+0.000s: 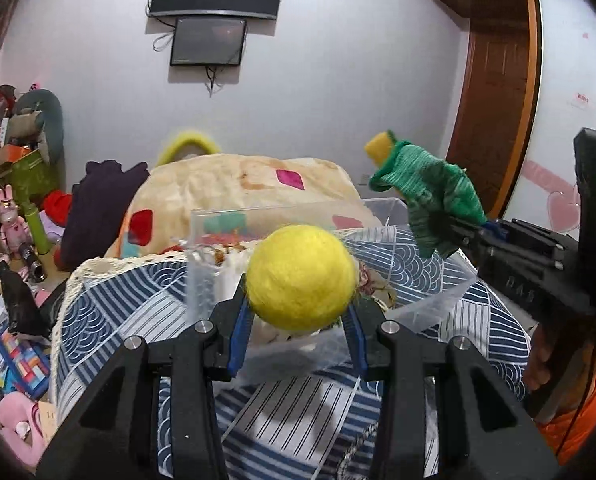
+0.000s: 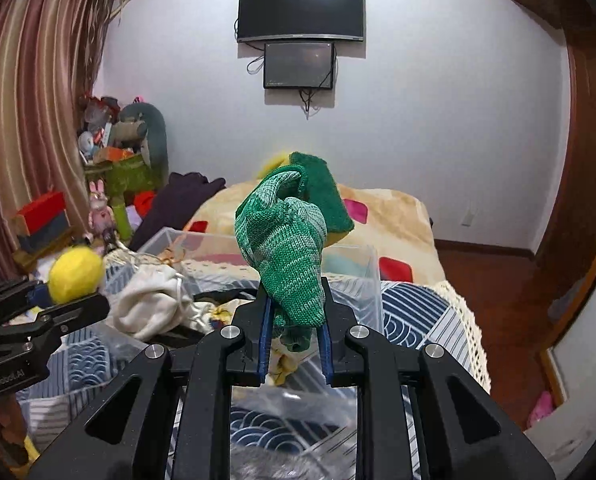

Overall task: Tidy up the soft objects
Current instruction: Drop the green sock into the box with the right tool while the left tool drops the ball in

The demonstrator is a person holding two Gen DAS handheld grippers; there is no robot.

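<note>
My left gripper (image 1: 299, 312) is shut on a yellow felt ball (image 1: 299, 276) and holds it above the clear plastic bin (image 1: 429, 304). The ball also shows in the right wrist view (image 2: 75, 274). My right gripper (image 2: 296, 316) is shut on a green knitted cloth (image 2: 288, 256) with a yellow-green sponge (image 2: 325, 192) behind it, held over the bin (image 2: 371, 280). In the left wrist view the cloth (image 1: 433, 196) hangs from the right gripper (image 1: 453, 232) at the right. A white cloth (image 2: 150, 308) lies in the bin.
The bin sits on a blue-white patterned cover (image 1: 110, 312) on the bed. A cream blanket with coloured patches (image 1: 234, 188) lies behind. A dark garment (image 1: 98, 208) and cluttered toys (image 1: 14, 216) are at the left. A wooden door (image 1: 493, 92) is at the right.
</note>
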